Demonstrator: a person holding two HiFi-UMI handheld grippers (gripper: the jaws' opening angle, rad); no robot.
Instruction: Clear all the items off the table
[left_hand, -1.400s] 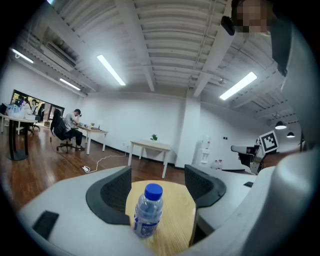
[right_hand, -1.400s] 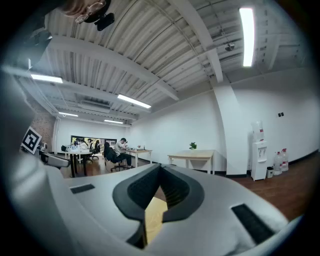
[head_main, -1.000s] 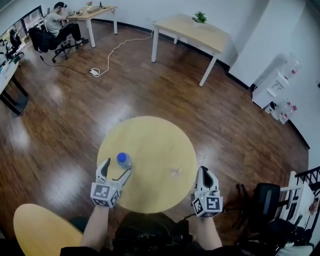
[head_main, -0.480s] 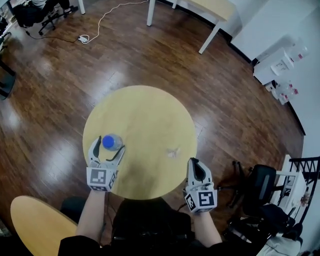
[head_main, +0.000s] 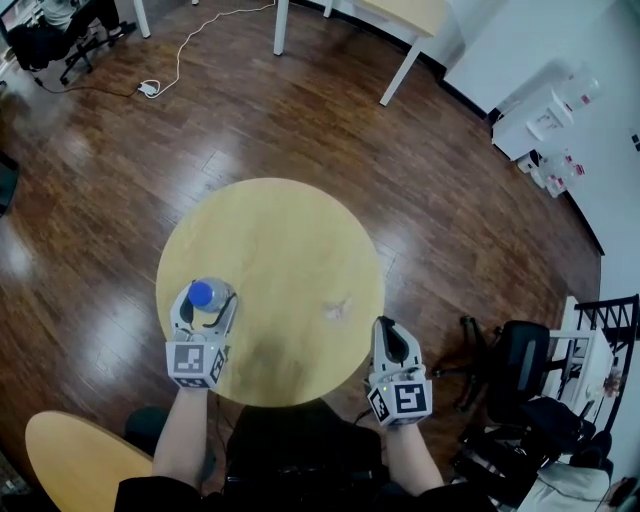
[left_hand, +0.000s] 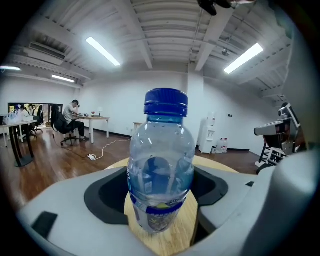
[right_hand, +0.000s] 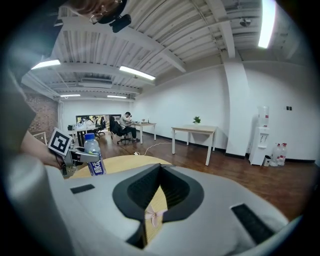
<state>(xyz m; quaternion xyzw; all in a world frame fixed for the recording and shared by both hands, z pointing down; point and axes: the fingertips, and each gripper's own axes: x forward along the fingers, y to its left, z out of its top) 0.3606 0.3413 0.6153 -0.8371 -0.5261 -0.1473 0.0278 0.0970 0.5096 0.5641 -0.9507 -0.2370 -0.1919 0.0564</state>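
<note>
A clear water bottle with a blue cap stands upright near the left edge of the round yellow table. My left gripper has its jaws on either side of the bottle and they are closing; a thin gap still shows at each pad. A small pale pink scrap lies right of the middle of the table. My right gripper hovers at the table's near right edge, jaws together and empty, pointing at the scrap. The right gripper view also shows the bottle at far left.
A second round yellow top sits low at my left. A black chair stands right of the table. Farther off are a rectangular table, a floor cable with a power strip and a white water dispenser.
My left gripper moved forward round the bottle, which now stands deep between its jaws, and the jaws have narrowed. The head view tilted further down. The right gripper barely moved.
</note>
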